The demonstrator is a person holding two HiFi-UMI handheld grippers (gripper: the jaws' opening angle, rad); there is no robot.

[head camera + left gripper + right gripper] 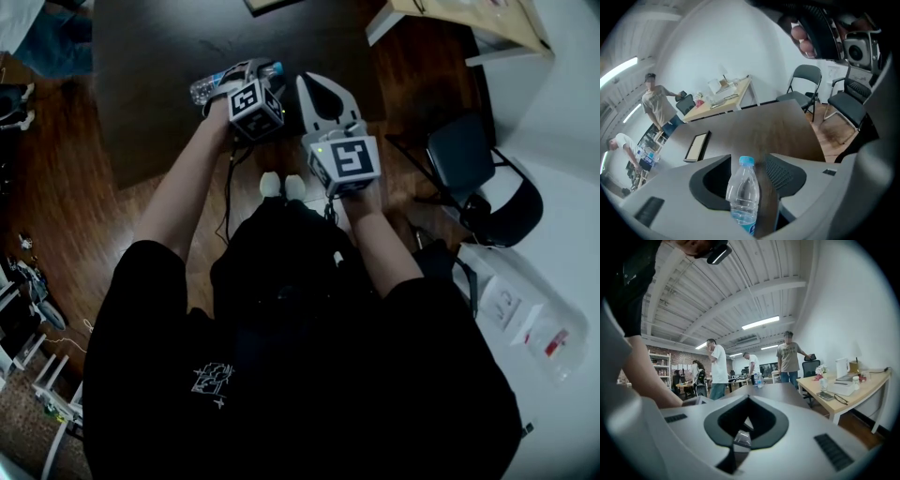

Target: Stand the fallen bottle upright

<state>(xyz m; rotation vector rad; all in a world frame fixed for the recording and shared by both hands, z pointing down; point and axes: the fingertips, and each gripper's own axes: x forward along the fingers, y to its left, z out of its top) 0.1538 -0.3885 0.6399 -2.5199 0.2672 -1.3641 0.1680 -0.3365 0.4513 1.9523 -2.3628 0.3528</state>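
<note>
Bottle (pixel 743 197), clear plastic with blue cap, on dark table (pixel 759 126) between 2 jaws of left gripper (pixel 749 164). Left jaws spread wide, pads not pressing bottle. Upright or lying: cannot tell. Right gripper (pixel 747 399) just beside, jaws closed together, holding nothing.

You had before you a clear bottle (pixel 743 197) with a light blue cap (pixel 746 161) and blue label (pixel 749 228), and a dark brown table (pixel 754 131).

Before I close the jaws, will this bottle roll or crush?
The bottle looks like thin clear plastic, so a hard squeeze probably dents it. Its round body lies on the table, so a one-sided nudge may roll it.
</note>
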